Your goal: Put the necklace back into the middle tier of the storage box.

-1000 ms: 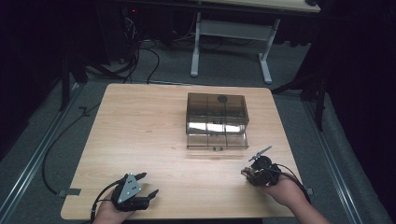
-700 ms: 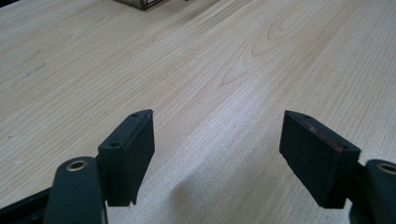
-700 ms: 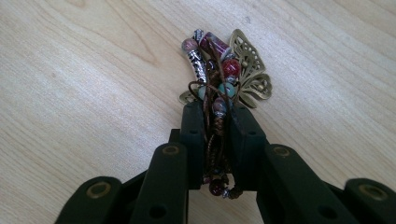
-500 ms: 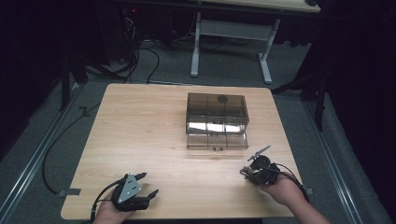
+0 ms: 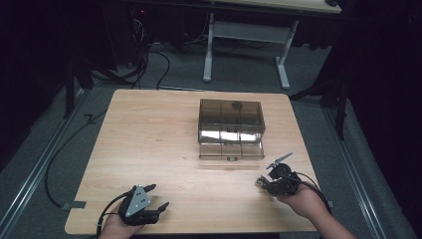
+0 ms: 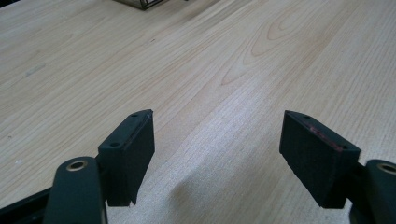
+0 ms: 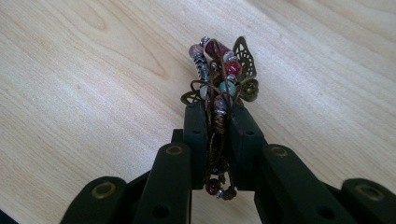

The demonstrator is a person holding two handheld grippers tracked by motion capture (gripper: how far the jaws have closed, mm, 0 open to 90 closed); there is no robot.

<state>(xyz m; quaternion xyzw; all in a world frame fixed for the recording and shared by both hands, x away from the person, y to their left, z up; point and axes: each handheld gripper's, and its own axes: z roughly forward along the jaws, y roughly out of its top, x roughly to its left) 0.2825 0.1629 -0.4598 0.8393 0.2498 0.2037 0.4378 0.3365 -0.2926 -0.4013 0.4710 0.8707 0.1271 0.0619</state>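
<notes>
Held thing: a beaded cord bracelet with red, pink and teal beads and a brass butterfly charm [image 7: 223,74] sits at the upper middle of the right gripper view; bunched up, its beaded end sticking out past the tips, its cord running down between the pads.
Right gripper [image 7: 218,116]: clenched on the bracelet; the jaws have just been closing, with the bracelet between them; in the high view it lies at the lower right [image 5: 271,169], above the light wooden table [image 5: 149,139].
Left gripper [image 6: 217,140]: released, jaws wide apart with only bare wood between them; at the lower left of the high view [image 5: 155,196], near the table's front edge.
Box: a smoke-tinted clear plastic box with compartments [image 5: 231,128] stands right of centre in the high view; its bottom drawer looks pulled out toward the front.
Progress: the pick-up looks done; I'd judge the carry to the box and the release are left.
Room: open wood lies between the right gripper and the drawer; the table's right and front edges are near that hand.
</notes>
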